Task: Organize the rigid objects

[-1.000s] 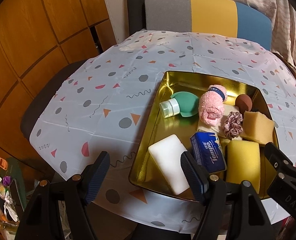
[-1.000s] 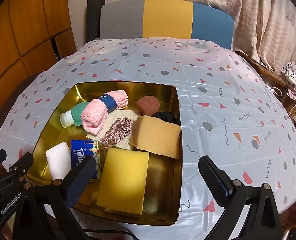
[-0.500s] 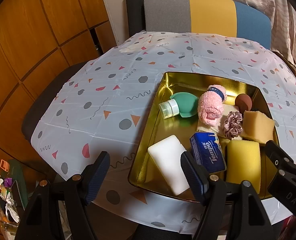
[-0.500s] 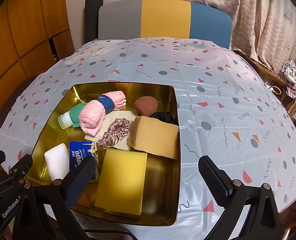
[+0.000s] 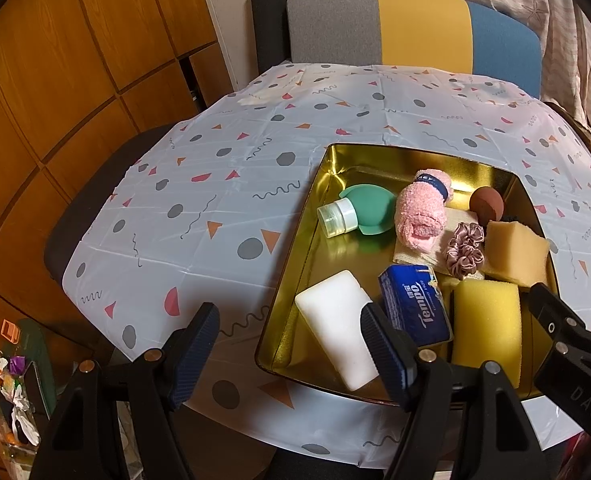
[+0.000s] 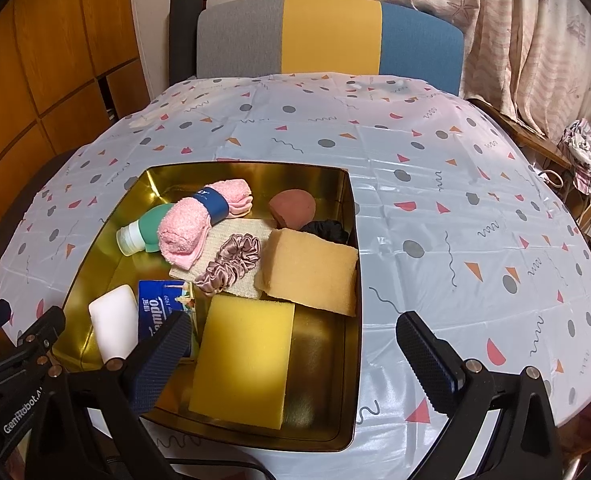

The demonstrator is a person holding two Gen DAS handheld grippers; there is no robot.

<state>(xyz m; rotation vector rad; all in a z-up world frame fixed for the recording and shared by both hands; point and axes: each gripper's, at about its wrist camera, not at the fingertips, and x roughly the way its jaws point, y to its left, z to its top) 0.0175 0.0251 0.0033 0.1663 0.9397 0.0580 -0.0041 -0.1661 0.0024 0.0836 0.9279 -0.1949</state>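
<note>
Presently all items, rigid bottle and soft sponge alike, sit mixed in the gold tray on the counter. My left gripper and right gripper hover near it, both spread and empty; this fits sorting pending or everything gathered.

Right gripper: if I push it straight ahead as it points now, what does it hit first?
Probably the yellow sponge in the gold tray: it lies nearest between the open right gripper fingers. Depth is unclear.

A home: patterned tablecloth, curtains, wooden cabinet doors.
</note>
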